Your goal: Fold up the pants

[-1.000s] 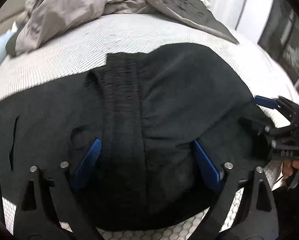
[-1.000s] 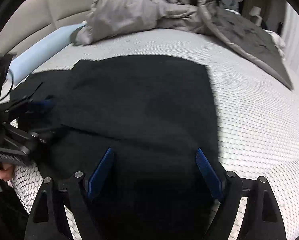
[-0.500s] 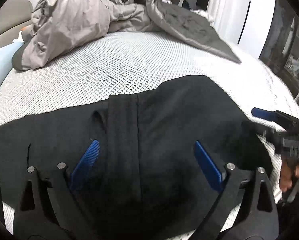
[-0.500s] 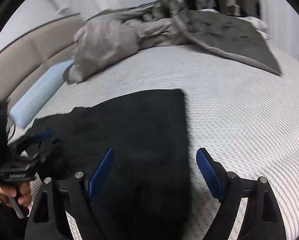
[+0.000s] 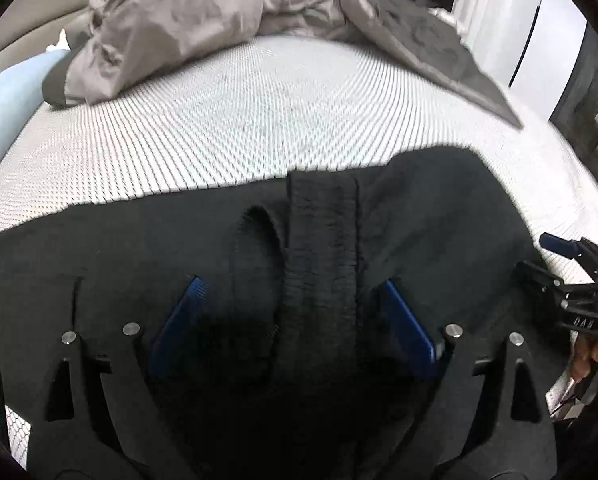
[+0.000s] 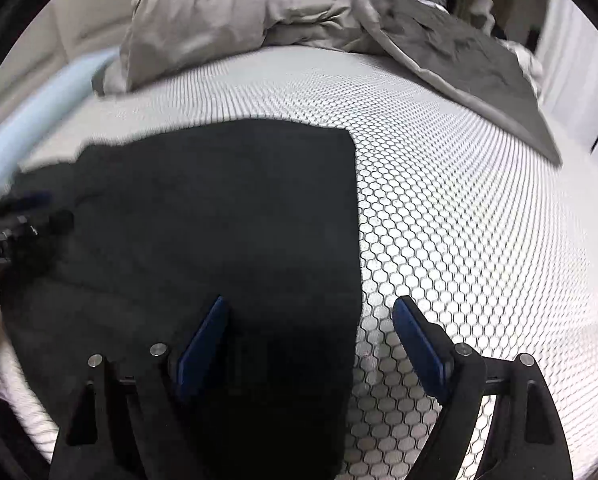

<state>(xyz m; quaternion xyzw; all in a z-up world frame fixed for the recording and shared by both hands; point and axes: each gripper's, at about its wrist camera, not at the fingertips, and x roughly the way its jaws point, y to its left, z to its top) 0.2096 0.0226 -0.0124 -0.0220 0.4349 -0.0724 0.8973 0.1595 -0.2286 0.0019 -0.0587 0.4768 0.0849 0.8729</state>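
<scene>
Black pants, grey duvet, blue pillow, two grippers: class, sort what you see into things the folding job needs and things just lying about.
Belongs to the job:
- black pants, flat on the mattress
- left gripper, jaws closing over the waistband, not pressing it
- right gripper, open over the pants' edge

Just lying about:
- crumpled grey duvet
- light blue pillow

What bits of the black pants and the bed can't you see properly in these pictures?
- Near edge of the black pants: left wrist view, hidden under the left tongs, whose jaws are closing above the cloth.
- Pants' left end: right wrist view, blurred and cut off by the picture edge.
- Bed under the grey duvet: covered.
- Right tongs: open; whether they touch the cloth is unclear.
</scene>
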